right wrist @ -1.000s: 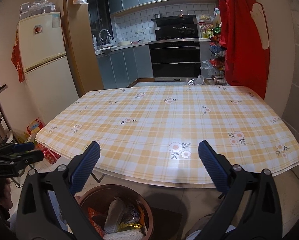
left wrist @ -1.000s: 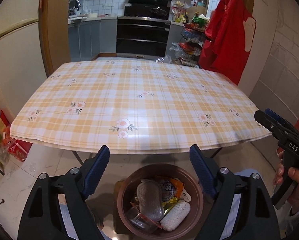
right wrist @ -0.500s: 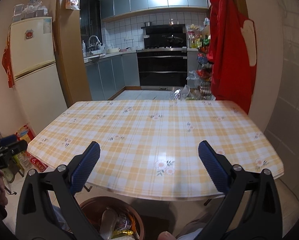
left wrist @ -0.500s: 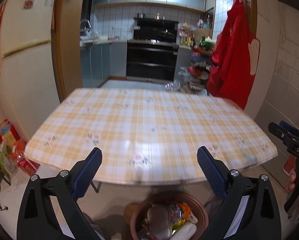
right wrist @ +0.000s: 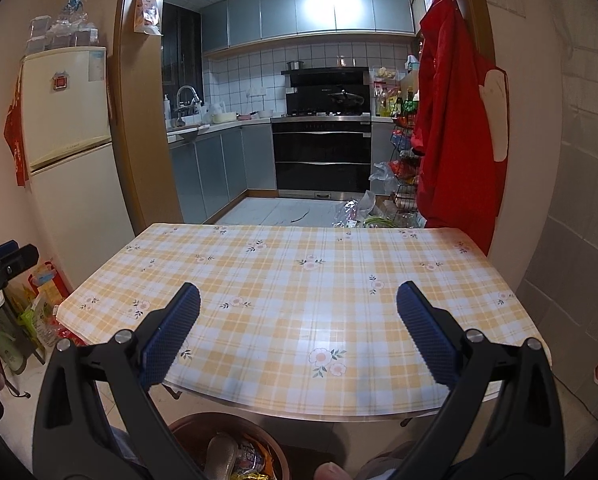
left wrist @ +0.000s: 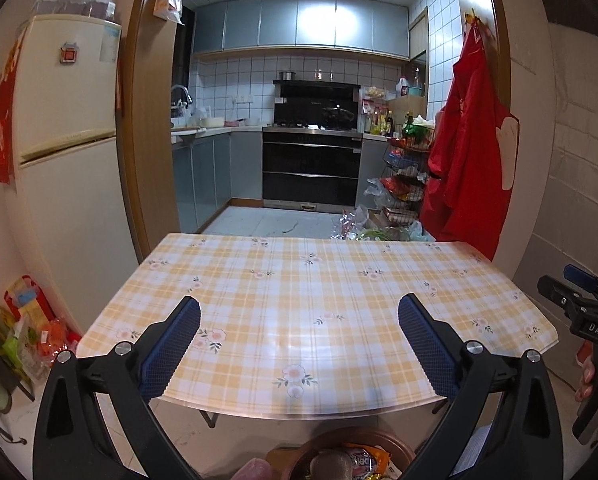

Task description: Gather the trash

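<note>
Both views are raised since a second ago; the bin is now cut off at the bottom edge.

Left tongs (left wrist: 299, 322) and right tongs (right wrist: 298, 310) are held wide open, nothing gripped, above the near edge of the table (left wrist: 379, 280). Trash (right wrist: 247, 458) is seen piled in the brown bin (right wrist: 187, 424) on the floor below the table edge. No trash is seen on the checked cloth, so collection is judged practically done; any remainder lies out of view.

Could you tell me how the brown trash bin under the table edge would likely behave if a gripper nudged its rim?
The brown trash bin looks round and squat, so it would probably slide rather than tip. The wrappers inside seem light, likely adding little weight.
</note>
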Demonstrator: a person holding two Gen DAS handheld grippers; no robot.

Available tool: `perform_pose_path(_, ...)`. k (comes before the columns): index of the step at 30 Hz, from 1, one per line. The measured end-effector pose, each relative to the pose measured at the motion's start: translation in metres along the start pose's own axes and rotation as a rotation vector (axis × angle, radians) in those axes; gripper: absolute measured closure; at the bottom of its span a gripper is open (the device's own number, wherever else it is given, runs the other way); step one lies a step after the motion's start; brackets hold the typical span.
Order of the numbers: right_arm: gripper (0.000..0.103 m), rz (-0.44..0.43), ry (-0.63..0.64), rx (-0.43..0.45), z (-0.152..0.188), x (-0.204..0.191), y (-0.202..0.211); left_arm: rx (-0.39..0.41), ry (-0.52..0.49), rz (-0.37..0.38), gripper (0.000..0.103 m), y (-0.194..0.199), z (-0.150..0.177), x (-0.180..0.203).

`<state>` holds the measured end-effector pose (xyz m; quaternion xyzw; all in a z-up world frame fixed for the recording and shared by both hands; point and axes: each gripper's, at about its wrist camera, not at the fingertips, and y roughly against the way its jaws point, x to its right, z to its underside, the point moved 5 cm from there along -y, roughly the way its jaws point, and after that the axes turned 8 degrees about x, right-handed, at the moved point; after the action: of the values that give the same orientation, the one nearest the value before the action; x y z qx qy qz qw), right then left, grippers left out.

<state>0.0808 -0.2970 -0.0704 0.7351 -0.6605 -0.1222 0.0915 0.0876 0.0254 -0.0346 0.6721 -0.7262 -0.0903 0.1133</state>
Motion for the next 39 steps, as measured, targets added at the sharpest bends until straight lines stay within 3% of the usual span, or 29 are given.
perform_pose_path(39, 0.006, 0.011, 0.011, -0.018, 0.0025, -0.0019, -0.0011, 0.020, -0.057, -0.034, 0.006, 0.0069, -0.0102, 0.0052)
